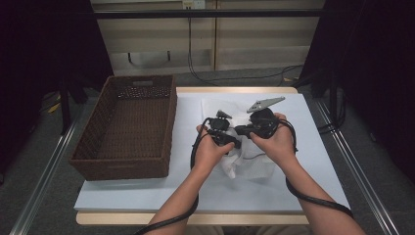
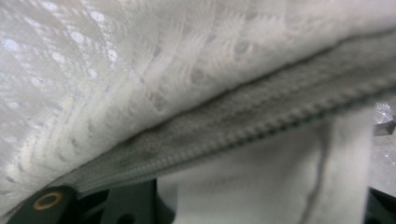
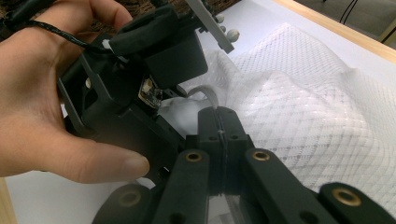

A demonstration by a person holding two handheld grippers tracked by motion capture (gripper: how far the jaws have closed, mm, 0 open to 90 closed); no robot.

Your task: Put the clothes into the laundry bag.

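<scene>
**Both tools meet over the white mesh cloth**

We cannot see much of the cloth's middle from the high view: our hands and both tools cover it, and only its edges show on the bench point(image 1: 147, 196). In the left gripper view the cloth's zip seam fills the frame so closely that we cannot tell how the left tool point(image 1: 221, 132) holds its jaws. The right tool point(image 3: 219, 122) has its jaws pressed together, pinching a small white tab of the white mesh cloth point(image 3: 303, 116), just beside the left tool. The cloth lies mid-bench, right of the wicker basket point(image 1: 128, 125).
</scene>
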